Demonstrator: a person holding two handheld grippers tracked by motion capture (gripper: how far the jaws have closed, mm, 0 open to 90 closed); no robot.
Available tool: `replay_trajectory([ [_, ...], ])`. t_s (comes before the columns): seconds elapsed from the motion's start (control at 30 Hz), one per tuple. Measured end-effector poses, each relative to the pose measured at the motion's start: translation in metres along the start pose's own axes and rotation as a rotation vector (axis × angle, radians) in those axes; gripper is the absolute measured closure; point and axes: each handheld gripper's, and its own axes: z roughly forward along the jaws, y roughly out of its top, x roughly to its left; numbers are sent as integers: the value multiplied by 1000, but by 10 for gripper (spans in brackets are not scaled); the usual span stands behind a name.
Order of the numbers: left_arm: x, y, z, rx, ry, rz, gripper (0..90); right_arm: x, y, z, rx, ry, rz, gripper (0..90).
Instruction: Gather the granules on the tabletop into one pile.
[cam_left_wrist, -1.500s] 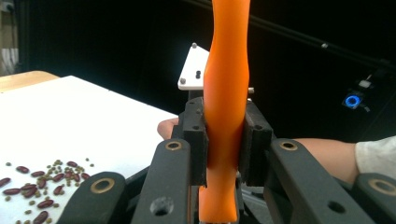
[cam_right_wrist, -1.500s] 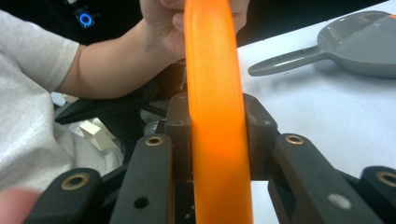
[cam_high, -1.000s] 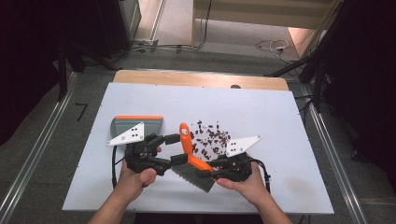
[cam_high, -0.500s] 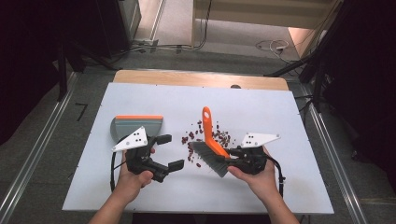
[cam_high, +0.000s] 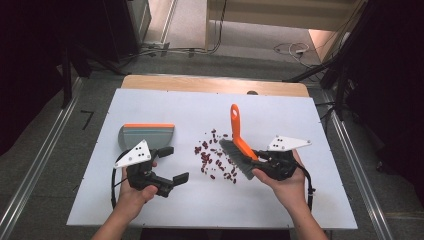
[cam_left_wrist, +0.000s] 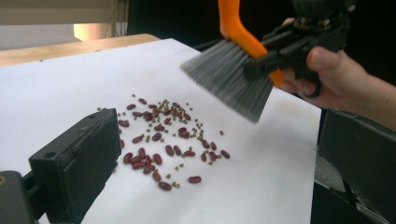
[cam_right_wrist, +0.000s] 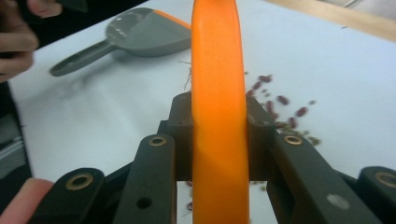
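- My left gripper (cam_high: 167, 165) is hanging over the near-left of the white table top (cam_high: 165, 105), jaws spread wide w/ nothing btwn them; they've just been opening.
- My right gripper (cam_high: 260, 159) is clamping the orange plastic hand brush w/ grey bristles (cam_high: 239, 145) – in the right gripper view both black jaws are pressing flat on the orange handle (cam_right_wrist: 218, 116), so the grip's looking firm.
- Brush is tilting, bristles pointing down-left, hovering just beside the right edge of the scattered dark-red beans and small green bits (cam_high: 212, 157); can't tell if the bristle tips are touching the table.
- Progress, my read: early. Brush is in hand, but the beans are lying loose mid-table, spread out, none gathered.
- Grey plastic dustpan w/ orange lip (cam_high: 145, 136) is sitting flat just beyond my left gripper, apart from the jaws, not being held, and well apart from the beans.
- Left to do, I'm guessing: pick up the dustpan w/ the left, bring it beside the beans, sweep them in.
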Motion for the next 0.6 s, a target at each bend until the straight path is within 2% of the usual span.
replay_trajectory([
  [0.13, 3, -6, -6, 7, 22, -2, 2, -11, 7, -5, 0, -47, 1, 687],
  [0.27, 3, -8, -10, 4, 34, 0, 2, -26, 18, -4, 38, -120, -17, 687],
  [0.33, 2, -10, -14, 7, 39, 7, 2, -33, 25, -1, 73, -157, -33, 687],
  [0.43, 3, -16, -18, 15, 51, 25, 2, -40, 32, 4, 102, -180, -45, 686],
  [0.47, 3, -18, -20, 17, 55, 25, 2, -46, 38, 10, 122, -210, -60, 686],
  [0.5, 5, -20, -21, 17, 60, 24, 2, -46, 38, 10, 122, -210, -60, 686],
  [0.53, 6, -22, -23, 16, 64, 21, 2, -53, 43, 17, 141, -231, -62, 687],
  [0.6, 10, -25, -26, 11, 76, 11, 2, -55, 45, 20, 151, -249, -66, 687],
])
